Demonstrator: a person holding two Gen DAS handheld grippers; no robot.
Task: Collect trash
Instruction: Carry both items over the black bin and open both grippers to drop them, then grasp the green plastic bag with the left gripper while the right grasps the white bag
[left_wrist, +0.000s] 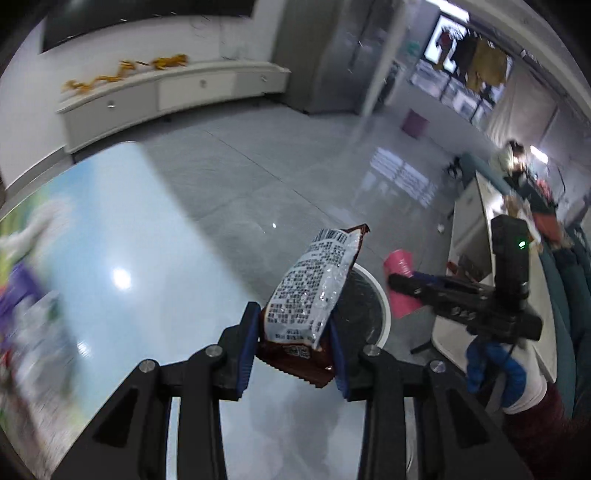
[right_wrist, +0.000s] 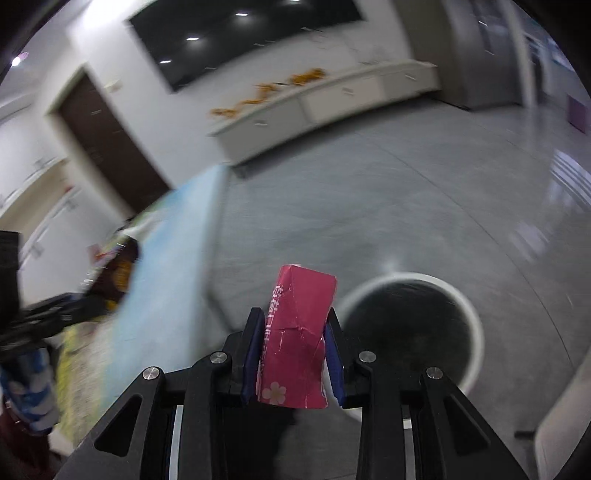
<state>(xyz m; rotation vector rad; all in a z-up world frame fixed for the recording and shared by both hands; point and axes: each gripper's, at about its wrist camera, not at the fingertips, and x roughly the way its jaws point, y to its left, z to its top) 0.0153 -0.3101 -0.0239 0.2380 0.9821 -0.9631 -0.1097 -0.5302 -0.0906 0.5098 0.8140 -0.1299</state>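
My left gripper (left_wrist: 293, 345) is shut on a brown and silver snack wrapper (left_wrist: 314, 291) that sticks up between the blue pads, over the edge of the light blue table (left_wrist: 122, 240). Just beyond it on the floor stands a round bin (left_wrist: 382, 306) with a white rim and a black liner. My right gripper (right_wrist: 293, 354) is shut on a crumpled pink carton (right_wrist: 295, 332), with the same bin (right_wrist: 410, 325) just right of it. In the left wrist view the right gripper (left_wrist: 397, 282) shows from the side with the pink carton (left_wrist: 400, 284) in it.
A grey tiled floor (left_wrist: 295, 166) spreads beyond the bin to a long white sideboard (left_wrist: 166, 92). A white desk (left_wrist: 476, 229) with a seated person stands at the right. In the right wrist view a dark door (right_wrist: 110, 147) is at left, and the left gripper shows blurred.
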